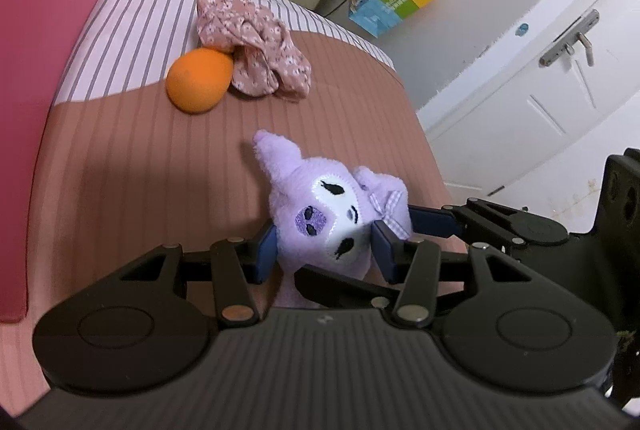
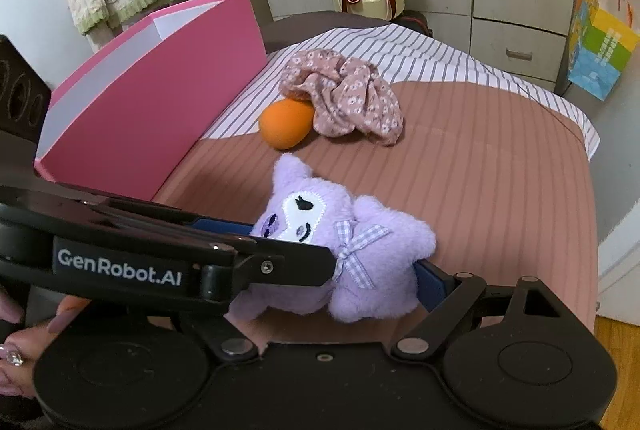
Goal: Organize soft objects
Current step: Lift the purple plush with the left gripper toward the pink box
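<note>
To your far left stands the tall pink cardboard box [image 2: 160,98], open at the top with a white inside, set on the bed [image 2: 500,166] that wears a brown ribbed and white striped cover. Just right of the box lies the orange egg-shaped soft sponge [image 2: 285,124], touching the crumpled pink floral fabric scrunchie [image 2: 344,98] behind it. Nearer to you, well apart from those 2, sits the fluffy purple plush toy [image 2: 304,226] with a white embroidered face and a checked bow, on the brown part of the cover. Your left gripper [image 1: 324,250] is clamped on that toy, its 2 blue pads pressing the head from either side at a narrow spread. Your right gripper [image 2: 340,282] reaches in from the right with its jaws wide; one blue pad lies against the toy's side under the bow, the other is hidden behind your left gripper, so a grip there cannot be told. At the right, a colourful paper bag [image 2: 600,50] hangs by the white cabinets [image 2: 516,10]
</note>
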Tool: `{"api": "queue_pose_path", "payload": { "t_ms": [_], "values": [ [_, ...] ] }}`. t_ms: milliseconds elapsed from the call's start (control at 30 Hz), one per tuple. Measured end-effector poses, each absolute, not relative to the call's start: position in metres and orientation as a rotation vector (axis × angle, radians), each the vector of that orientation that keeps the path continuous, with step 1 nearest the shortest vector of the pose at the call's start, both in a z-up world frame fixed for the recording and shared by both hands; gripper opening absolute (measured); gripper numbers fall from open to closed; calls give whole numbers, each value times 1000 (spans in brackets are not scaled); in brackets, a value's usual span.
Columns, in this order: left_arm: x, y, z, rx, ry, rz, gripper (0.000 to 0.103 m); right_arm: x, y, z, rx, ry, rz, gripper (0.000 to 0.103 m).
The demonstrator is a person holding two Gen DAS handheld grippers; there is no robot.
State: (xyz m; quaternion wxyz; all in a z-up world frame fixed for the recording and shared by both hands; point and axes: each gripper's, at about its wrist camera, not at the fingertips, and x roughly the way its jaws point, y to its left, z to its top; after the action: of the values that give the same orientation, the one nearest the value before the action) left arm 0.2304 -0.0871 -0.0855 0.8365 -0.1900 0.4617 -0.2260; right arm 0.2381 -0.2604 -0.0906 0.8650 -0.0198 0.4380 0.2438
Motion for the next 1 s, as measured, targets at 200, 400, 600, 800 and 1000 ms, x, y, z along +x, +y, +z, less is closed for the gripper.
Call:
{"api": "queue_pose_path", "payload": {
  "t_ms": [200, 400, 600, 800, 1000],
  "values": [
    [213, -79, -80, -395, 974, -493, 48, 222, -256, -85, -50, 921, 522, 91],
    [191, -71, -70, -399, 967, -505, 48, 197, -252, -73, -44, 897, 531, 91],
    [169, -62, -55, -366, 954, -536, 48, 172, -245, -60, -48, 881, 551, 92],
    [151, -45, -44, -369, 970, -537, 48, 148, -231, -51, -97, 865, 596, 93],
    [128, -22, -27, -355, 930, -516, 48, 131, -212, -38, -134, 826, 639, 93]
  ]
}}
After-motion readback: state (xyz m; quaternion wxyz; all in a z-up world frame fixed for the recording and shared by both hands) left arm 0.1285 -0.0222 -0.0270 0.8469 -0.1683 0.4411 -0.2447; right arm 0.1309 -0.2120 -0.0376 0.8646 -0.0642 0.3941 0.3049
